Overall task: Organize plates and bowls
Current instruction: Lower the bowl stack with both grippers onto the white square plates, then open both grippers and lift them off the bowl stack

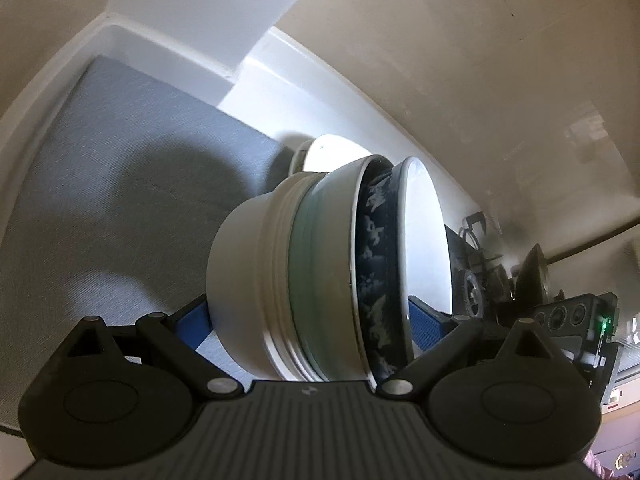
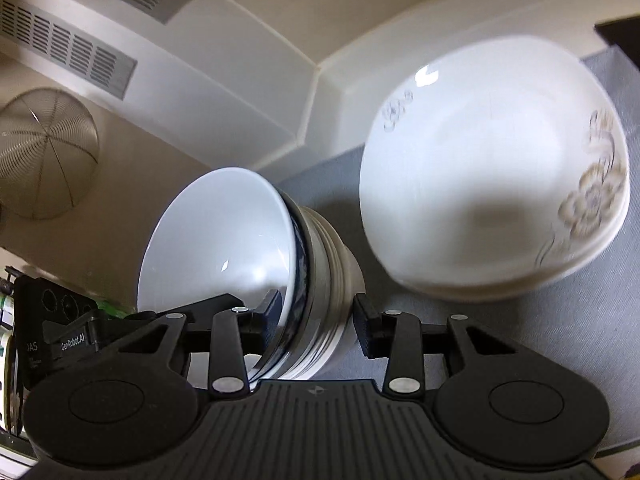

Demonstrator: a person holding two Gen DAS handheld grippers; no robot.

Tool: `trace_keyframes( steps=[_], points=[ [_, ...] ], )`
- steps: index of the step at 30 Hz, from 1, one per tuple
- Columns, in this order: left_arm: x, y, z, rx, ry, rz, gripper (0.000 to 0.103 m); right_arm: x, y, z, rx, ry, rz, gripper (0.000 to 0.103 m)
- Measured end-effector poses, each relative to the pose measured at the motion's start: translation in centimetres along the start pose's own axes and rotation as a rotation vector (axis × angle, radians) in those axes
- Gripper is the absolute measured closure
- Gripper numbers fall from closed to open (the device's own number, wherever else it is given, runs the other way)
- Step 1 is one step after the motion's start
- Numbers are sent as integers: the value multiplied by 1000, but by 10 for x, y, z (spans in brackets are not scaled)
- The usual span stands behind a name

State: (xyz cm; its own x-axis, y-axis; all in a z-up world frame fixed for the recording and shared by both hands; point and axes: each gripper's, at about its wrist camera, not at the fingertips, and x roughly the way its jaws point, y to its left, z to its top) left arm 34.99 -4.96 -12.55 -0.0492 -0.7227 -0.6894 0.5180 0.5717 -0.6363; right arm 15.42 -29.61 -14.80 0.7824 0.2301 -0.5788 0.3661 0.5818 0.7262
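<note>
A stack of nested bowls [image 1: 320,264] lies tilted on its side over the grey mat [image 1: 120,184]. It has a white ribbed bowl outermost, then a pale green one, then a dark blue patterned one with a white inside. My left gripper [image 1: 310,320] is shut on it, blue pads [image 1: 196,326] against the base and inside the rim. From the opposite side my right gripper [image 2: 318,316] is shut on the same stack [image 2: 248,248], one finger inside the top bowl. Each gripper's body shows at the edge of the other's view.
A pile of white flowered dishes [image 2: 492,168] sits on the mat [image 2: 560,320] to the right of the stack. White walls [image 1: 168,48] ring the mat. A wire strainer [image 2: 44,152] hangs on the left wall below a vent grille [image 2: 80,40].
</note>
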Motion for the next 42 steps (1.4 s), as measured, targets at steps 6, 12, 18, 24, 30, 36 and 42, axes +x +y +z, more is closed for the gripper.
trace_keyframes(
  steps=[6,12,18,24,30,36,42],
  points=[
    [22,-22,15,7,22,-30,5,-20,-12,19,-4,-43,-24,62],
    [64,-50,26,22,57,-67,5,-40,-35,40,14,-84,-74,62],
    [108,-70,37,22,91,-85,5,-55,-68,62,41,-97,-132,62],
    [142,-75,47,18,111,-77,5,-53,-92,77,54,-78,-182,62],
    [156,-74,55,14,104,-36,4,-38,-98,84,64,-40,-203,62],
    [157,-76,58,4,106,44,2,-26,-94,89,69,-42,-206,64],
    [143,-90,60,74,65,82,1,-23,-92,94,72,-88,-213,65]
  ],
)
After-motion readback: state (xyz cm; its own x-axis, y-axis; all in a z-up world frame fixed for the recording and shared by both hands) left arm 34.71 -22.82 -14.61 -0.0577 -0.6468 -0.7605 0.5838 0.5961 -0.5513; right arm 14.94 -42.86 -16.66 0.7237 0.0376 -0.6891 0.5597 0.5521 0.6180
